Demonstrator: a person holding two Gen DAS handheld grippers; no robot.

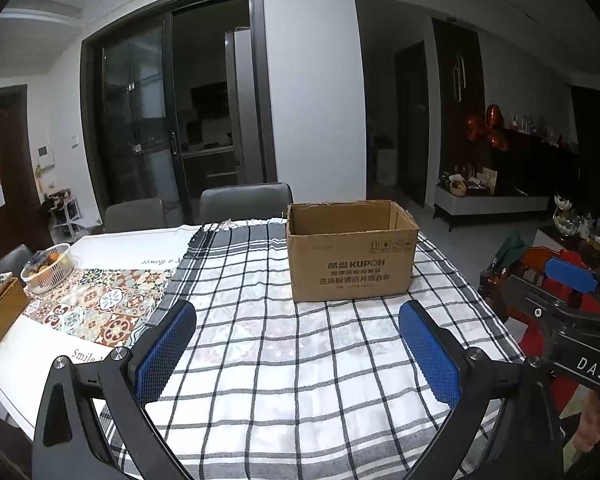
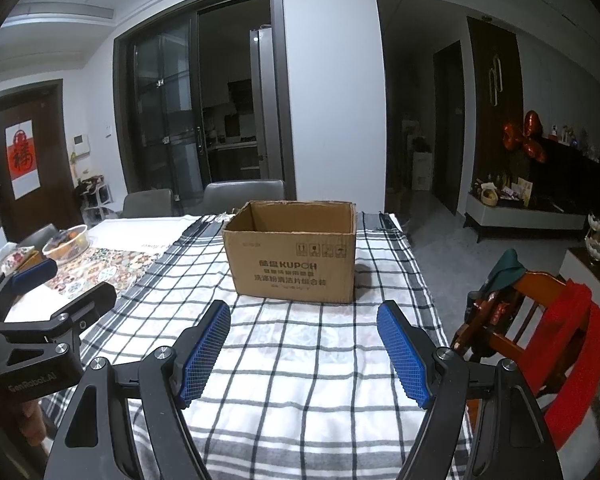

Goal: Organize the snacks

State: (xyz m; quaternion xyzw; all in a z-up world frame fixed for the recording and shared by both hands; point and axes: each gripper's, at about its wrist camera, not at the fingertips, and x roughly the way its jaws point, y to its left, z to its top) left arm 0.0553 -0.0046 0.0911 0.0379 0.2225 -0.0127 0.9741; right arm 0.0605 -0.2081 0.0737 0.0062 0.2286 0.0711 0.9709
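An open brown cardboard box (image 1: 352, 264) (image 2: 296, 264) stands on the black-and-white checked cloth (image 1: 300, 380) toward the table's far side. Its floor is hidden by the front wall. My left gripper (image 1: 298, 320) hovers over the cloth short of the box, blue pads wide apart and nothing between them. My right gripper (image 2: 302, 312) hangs beside it, open the same way and empty. Each shows at the edge of the other's view, the right gripper (image 1: 568, 280) at the right and the left gripper (image 2: 66, 286) at the left. A white basket (image 1: 48, 266) (image 2: 68, 240) of small items sits far left.
A tissue box (image 1: 0, 304) lies near the basket on a patterned runner (image 1: 100, 308). Two grey chairs (image 1: 244, 200) stand behind the table. A wooden chair (image 2: 540, 312) draped with red cloth stands off the table's right edge.
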